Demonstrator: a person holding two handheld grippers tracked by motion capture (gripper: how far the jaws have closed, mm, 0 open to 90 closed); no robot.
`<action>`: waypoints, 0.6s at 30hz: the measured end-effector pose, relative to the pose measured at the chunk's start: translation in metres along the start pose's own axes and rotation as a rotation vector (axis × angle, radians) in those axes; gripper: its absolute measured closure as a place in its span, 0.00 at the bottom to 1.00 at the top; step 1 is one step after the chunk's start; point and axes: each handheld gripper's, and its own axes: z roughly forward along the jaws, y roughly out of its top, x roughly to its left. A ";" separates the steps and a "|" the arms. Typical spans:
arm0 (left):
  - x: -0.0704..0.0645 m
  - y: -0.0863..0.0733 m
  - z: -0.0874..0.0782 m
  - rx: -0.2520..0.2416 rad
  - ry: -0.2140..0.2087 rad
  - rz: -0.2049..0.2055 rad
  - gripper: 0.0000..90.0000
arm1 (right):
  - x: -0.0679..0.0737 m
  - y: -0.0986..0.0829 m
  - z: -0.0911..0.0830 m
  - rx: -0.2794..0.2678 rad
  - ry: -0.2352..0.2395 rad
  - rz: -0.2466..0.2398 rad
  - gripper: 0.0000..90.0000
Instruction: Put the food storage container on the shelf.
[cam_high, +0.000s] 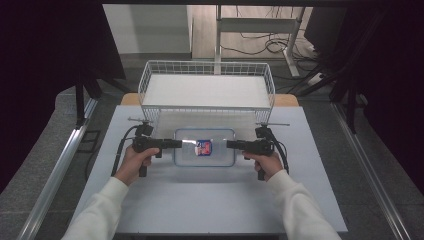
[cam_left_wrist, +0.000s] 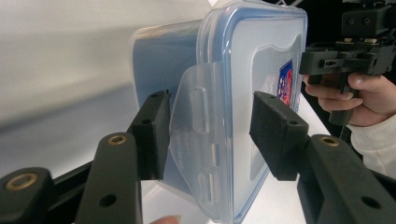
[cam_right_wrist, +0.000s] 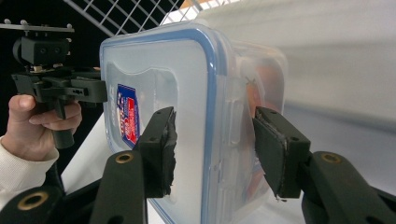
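A clear lidded box (cam_high: 204, 147) with a blue seal and a red-and-blue label lies flat on the table between my two grippers. My left gripper (cam_high: 179, 144) is at its left end and my right gripper (cam_high: 230, 145) at its right end. In the left gripper view the open jaws of the left gripper (cam_left_wrist: 212, 119) straddle the box's (cam_left_wrist: 261, 70) edge, where a clear latch flap (cam_left_wrist: 196, 116) stands out from the wall. In the right gripper view the right gripper (cam_right_wrist: 215, 140) is open around the box's (cam_right_wrist: 163, 70) other end and its latch (cam_right_wrist: 229, 135). Neither pad presses the plastic.
A white wire basket (cam_high: 207, 65) stands just behind the box at the table's far edge. The pale table (cam_high: 210, 200) has bare room in front of the box. Dark curtains hang on both sides, and a desk frame with cables stands beyond.
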 end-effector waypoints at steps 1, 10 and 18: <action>0.002 0.001 0.001 -0.003 -0.003 -0.008 0.54 | -0.002 0.002 0.001 -0.002 -0.002 -0.001 0.56; 0.020 0.011 0.016 -0.018 -0.019 -0.037 0.54 | -0.019 0.014 0.013 -0.028 -0.017 0.005 0.55; 0.031 0.010 0.022 -0.028 -0.015 -0.040 0.54 | -0.026 0.015 0.019 -0.018 -0.031 0.014 0.55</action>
